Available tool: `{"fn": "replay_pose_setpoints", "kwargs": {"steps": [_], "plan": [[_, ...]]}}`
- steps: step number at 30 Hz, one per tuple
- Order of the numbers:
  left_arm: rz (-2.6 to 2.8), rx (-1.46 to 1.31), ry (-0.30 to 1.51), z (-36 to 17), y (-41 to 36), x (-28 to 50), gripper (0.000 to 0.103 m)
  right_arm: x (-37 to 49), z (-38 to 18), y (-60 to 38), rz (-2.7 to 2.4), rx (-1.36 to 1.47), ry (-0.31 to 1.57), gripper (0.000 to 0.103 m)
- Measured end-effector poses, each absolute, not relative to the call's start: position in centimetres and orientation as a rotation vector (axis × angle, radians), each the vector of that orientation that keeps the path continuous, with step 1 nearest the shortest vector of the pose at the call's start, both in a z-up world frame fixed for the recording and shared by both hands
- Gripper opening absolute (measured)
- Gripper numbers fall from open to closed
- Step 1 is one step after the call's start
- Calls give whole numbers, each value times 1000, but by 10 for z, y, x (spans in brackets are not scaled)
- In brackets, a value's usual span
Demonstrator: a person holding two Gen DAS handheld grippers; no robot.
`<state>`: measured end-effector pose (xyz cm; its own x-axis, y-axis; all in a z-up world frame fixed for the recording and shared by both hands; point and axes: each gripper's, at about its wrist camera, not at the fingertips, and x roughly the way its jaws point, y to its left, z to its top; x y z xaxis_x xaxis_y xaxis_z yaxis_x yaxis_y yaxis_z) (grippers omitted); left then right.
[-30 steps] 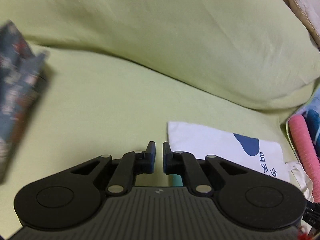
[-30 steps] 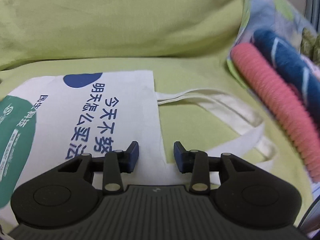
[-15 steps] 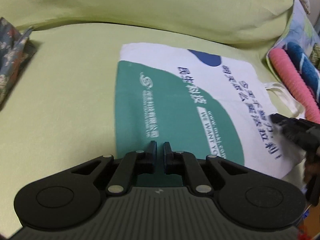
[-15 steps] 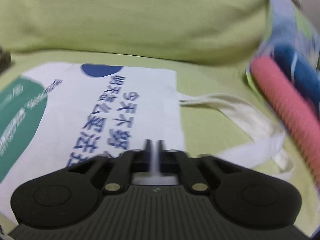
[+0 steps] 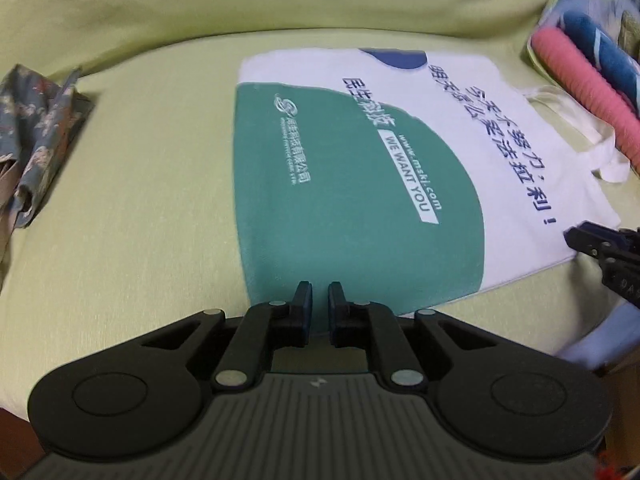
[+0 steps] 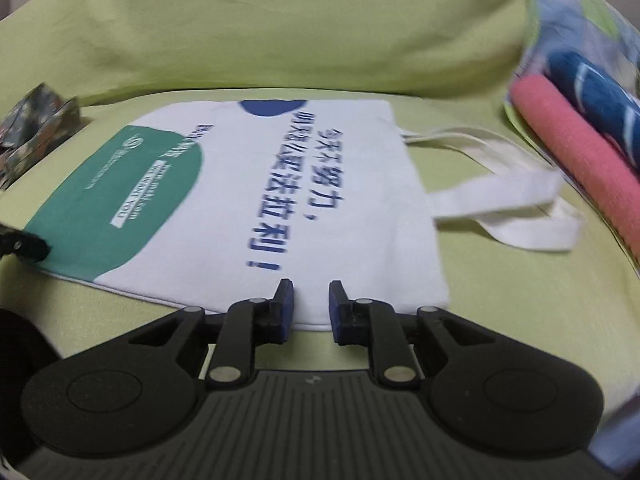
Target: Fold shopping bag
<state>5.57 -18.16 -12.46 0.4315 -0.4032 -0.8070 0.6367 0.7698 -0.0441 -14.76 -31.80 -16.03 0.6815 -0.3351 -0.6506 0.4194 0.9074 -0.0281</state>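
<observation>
A white shopping bag point(image 5: 360, 184) with a green patch and blue lettering lies flat on the green sofa seat point(image 5: 140, 200). Its handles point(image 5: 592, 136) trail off to the right. My left gripper point(image 5: 319, 304) is shut, its tips over the bag's near edge at the green corner. I cannot see any fabric pinched or lifted. In the right wrist view the bag point(image 6: 248, 200) fills the middle, handles point(image 6: 500, 200) to its right. My right gripper point(image 6: 310, 304) is open by a narrow gap, and the bag's white near edge shows between its fingers.
A crumpled floral cloth point(image 5: 36, 128) lies at the seat's left end. Rolled pink point(image 6: 580, 168) and blue point(image 6: 592, 84) towels are stacked at the right, close to the handles. The sofa's back cushion point(image 5: 280, 0) rises behind the bag.
The left gripper swung from bare sofa to the bag's near left edge, staying shut. The right gripper went from wide open to shut half a second ago, and now stands slightly open.
</observation>
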Motion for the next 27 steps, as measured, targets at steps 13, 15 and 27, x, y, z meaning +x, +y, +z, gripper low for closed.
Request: {"fn": "replay_pose_setpoints", "kwargs": {"steps": [13,15,27], "plan": [[-580,263,917,-126,-189,51,17,-131,-159,-318,-490,161,765,26],[-588,232,927,-126,-186,54,23,-128,-157,-320,-491,176,784,26],[-682,225,886,-132,-194,41,66,-88,-143,-336,-559,284,1013,28]]}}
